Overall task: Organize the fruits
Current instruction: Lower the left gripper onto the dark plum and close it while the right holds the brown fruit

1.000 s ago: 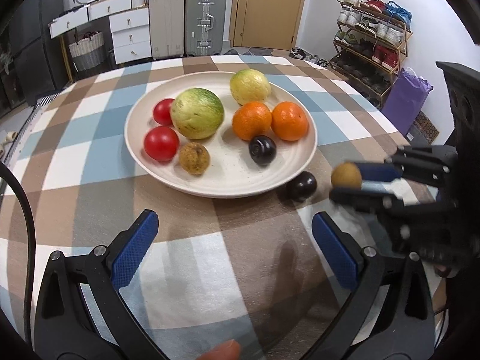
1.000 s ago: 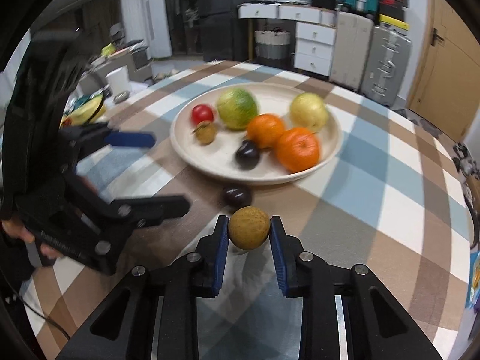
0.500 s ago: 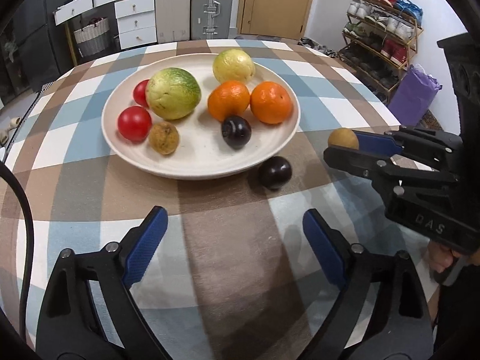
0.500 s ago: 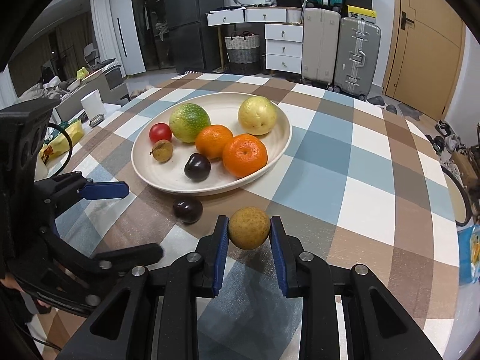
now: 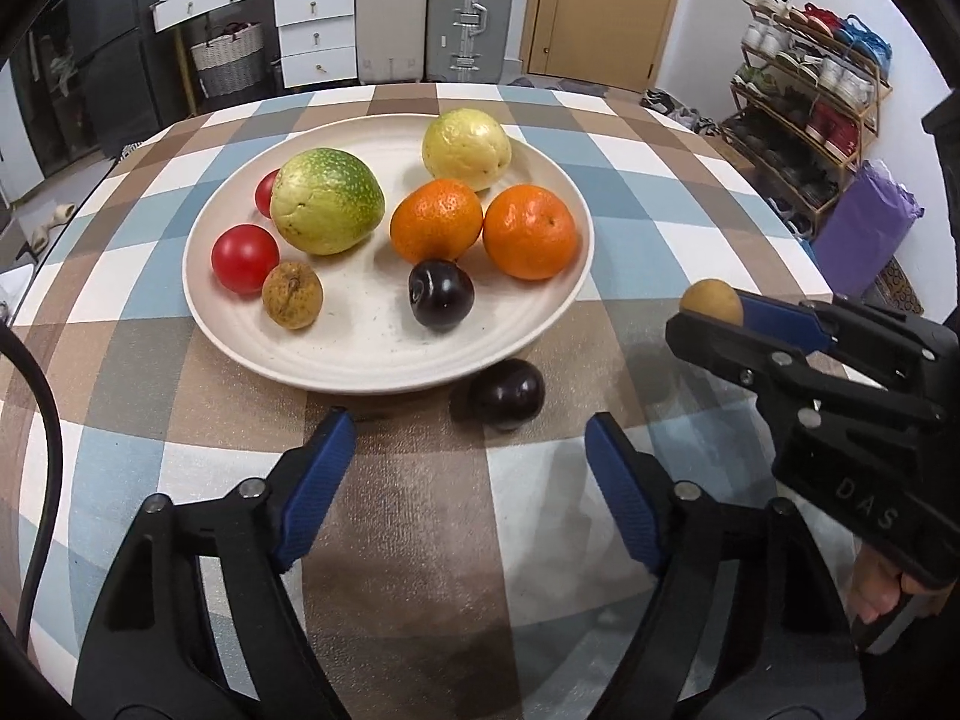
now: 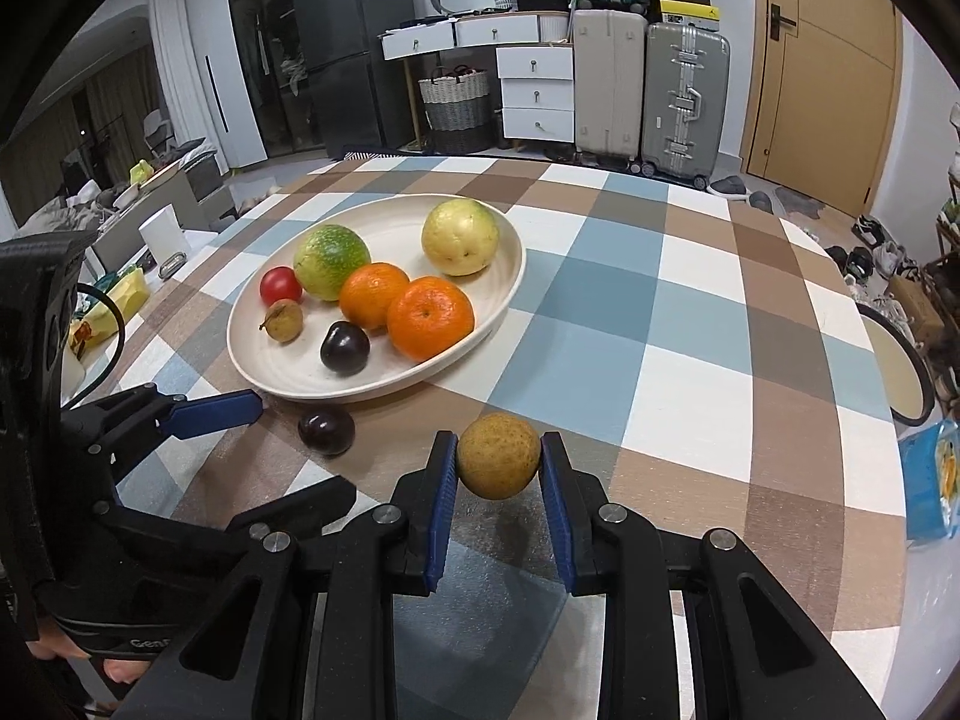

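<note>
A cream plate on the checked table holds a green-yellow fruit, a pale yellow fruit, two oranges, two tomatoes, a brown longan and a dark plum. A second dark plum lies on the cloth just off the plate's near rim. My right gripper is shut on a brown longan, held above the table right of the plate. My left gripper is open, straddling the space before the loose plum.
The table edge curves away at right, with a shoe rack and purple bag beyond. Suitcases and white drawers stand at the back. A blue packet lies at the right table edge.
My left gripper has moved forward toward the loose plum and the plate. My right gripper has lifted the longan a little and kept hold of it.
</note>
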